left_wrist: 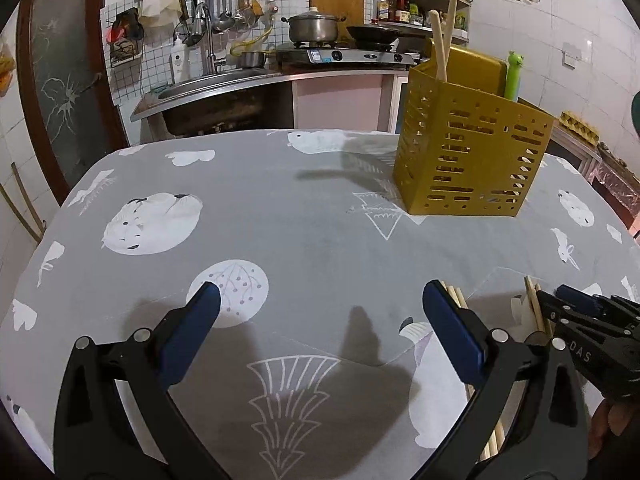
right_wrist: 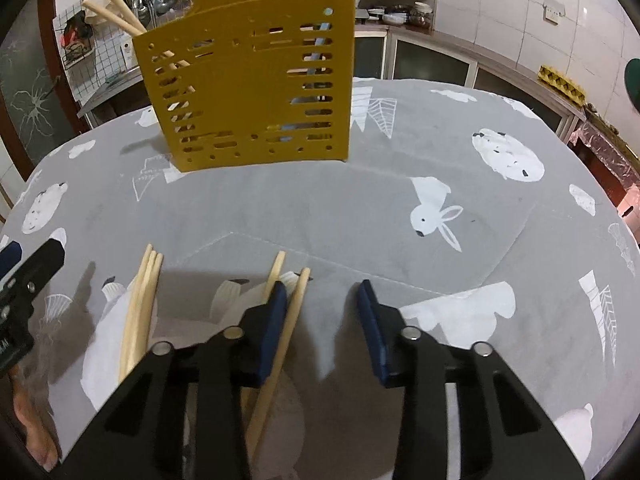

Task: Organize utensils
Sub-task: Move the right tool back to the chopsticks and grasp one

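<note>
A yellow perforated utensil holder (left_wrist: pixel 472 152) (right_wrist: pixel 252 96) stands on the grey tablecloth with two wooden chopsticks (left_wrist: pixel 442 40) (right_wrist: pixel 116 10) sticking out of it. Several loose wooden chopsticks lie on the cloth: one bundle (right_wrist: pixel 140 312) at the left and a pair (right_wrist: pixel 288 308) under my right gripper's left finger. My right gripper (right_wrist: pixel 322 300) is open, low over that pair, holding nothing. My left gripper (left_wrist: pixel 320 300) is open and empty over bare cloth, left of the chopsticks (left_wrist: pixel 456 296). The right gripper also shows in the left wrist view (left_wrist: pixel 576 300).
The table (left_wrist: pixel 280 208) carries a grey cloth with white animal prints. Behind it are a sink (left_wrist: pixel 208 84), a stove with a pot (left_wrist: pixel 314 26), hanging ladles and shelves. A green bottle (left_wrist: pixel 514 76) stands behind the holder.
</note>
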The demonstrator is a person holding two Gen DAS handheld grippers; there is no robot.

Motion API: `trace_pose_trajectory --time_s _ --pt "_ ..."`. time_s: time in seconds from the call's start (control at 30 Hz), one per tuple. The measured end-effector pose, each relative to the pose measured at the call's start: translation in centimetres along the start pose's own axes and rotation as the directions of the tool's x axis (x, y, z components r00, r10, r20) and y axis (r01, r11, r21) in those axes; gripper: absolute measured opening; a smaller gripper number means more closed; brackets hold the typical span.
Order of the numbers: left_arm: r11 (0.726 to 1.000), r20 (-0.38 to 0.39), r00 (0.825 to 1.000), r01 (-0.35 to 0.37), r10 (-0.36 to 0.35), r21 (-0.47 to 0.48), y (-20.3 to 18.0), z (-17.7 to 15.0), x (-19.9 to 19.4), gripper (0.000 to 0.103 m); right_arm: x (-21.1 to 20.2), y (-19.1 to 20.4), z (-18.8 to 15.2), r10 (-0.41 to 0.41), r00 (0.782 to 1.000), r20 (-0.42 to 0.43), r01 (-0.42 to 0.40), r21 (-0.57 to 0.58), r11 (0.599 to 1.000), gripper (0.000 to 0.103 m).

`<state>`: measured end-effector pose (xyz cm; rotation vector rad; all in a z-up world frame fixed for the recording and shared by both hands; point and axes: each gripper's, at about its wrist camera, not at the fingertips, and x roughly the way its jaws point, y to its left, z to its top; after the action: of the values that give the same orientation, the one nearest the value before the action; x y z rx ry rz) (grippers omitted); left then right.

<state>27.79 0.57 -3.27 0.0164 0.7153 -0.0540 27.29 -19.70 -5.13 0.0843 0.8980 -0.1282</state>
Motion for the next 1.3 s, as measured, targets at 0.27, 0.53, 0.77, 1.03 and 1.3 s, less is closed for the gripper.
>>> trace_pose_trajectory --time_s 0.27,0.53,0.77,1.03,1.3 --pt "0.999 -0.067 0.997 0.044 -0.046 -0.02 -0.8 0.2 0.7 0.098 0.2 -1.1 0.7 0.085 0.996 -0.009 -0.085 0.002 0.996 0.008" --pt "0.998 -0.136 0.99 0.046 -0.04 0.042 -3.8 -0.4 1.9 0.097 0.7 -3.2 1.4 0.095 0.996 -0.004 -0.095 0.002 0.996 0.008" --pt "0.998 -0.173 0.985 0.032 -0.021 0.059 -4.1 -1.1 2.7 0.096 0.9 -3.3 1.1 0.102 0.995 0.007 -0.102 -0.005 0.995 0.008" --pt "0.998 -0.185 0.982 0.031 -0.021 0.053 -4.0 -1.4 2.6 0.096 0.9 -3.5 0.9 0.111 0.994 0.014 -0.111 -0.005 0.994 0.008" --pt "0.997 -0.193 0.981 0.035 -0.021 0.069 -5.1 -1.4 2.8 0.094 0.8 -3.4 0.8 0.108 0.994 0.017 -0.108 -0.005 0.994 0.008"
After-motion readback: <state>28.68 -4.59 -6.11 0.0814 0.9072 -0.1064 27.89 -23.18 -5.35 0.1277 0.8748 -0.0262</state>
